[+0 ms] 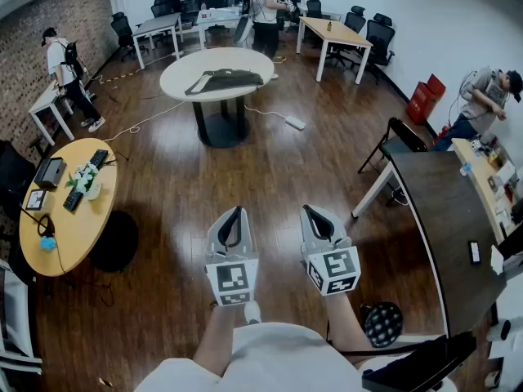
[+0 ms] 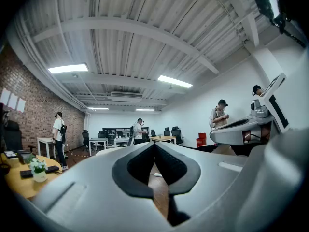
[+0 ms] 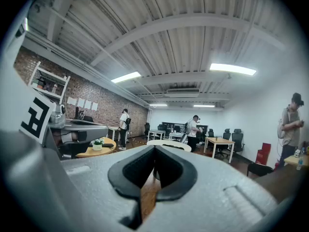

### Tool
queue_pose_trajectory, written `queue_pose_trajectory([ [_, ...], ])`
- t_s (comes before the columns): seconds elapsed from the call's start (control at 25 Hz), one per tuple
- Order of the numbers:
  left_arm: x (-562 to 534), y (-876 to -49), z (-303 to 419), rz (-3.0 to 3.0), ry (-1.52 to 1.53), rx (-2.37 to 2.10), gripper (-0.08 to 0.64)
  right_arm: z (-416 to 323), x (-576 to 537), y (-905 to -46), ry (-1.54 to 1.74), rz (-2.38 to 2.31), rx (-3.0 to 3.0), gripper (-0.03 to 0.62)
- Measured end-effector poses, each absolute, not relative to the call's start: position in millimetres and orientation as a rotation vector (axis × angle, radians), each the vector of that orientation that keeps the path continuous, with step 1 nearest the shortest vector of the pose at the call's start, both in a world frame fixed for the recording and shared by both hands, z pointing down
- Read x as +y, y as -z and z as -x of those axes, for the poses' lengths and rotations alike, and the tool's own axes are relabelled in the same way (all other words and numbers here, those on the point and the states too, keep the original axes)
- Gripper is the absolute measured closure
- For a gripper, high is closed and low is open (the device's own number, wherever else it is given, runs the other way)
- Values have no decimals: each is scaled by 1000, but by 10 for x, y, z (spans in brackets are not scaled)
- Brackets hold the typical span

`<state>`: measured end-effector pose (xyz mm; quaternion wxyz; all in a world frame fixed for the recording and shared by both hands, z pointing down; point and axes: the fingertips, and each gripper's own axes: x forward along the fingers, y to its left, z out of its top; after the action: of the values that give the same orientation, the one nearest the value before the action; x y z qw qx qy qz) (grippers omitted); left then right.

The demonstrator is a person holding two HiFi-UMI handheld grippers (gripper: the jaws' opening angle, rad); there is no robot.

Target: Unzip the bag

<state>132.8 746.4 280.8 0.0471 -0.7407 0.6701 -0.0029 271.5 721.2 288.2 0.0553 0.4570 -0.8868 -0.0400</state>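
Left hand-held gripper [image 1: 231, 213] and right hand-held gripper [image 1: 317, 211] are both clenched, tips meeting, nothing between them, held side by side over bare wooden floor [image 1: 270, 178]. The bag [image 1: 225, 81], dark and flat, lies on the white round table [image 1: 176, 78], well apart from both, across the room. Its zipper is too small to make out. In both gripper views the jaws largely cover that table, and the bag cannot be told there.

We record an open-plan office: pale rectangular wooden work surfaces [image 1: 331, 31], black wheeled office chairs [image 1: 380, 33], red brick wall [image 1: 73, 15], dark plank floor [image 1: 270, 170].
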Motion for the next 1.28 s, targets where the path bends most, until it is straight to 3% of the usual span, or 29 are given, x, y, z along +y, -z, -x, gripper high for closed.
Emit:
queue_pose_trajectory([
  [0.32,6705,-3086,-735,2373,-19,2092,543,-1831,6519,-3122,79,-1210,-2733,604],
  [0.6,5890,-3272,-475,2412,-17,2119,543,-1502,5570,-3253,43,-1182,-2771,604],
  [1.28,2050,-3119,-64,2436,-54,2023,543,-1148,1784,-3164,10,-1240,-2813,604],
])
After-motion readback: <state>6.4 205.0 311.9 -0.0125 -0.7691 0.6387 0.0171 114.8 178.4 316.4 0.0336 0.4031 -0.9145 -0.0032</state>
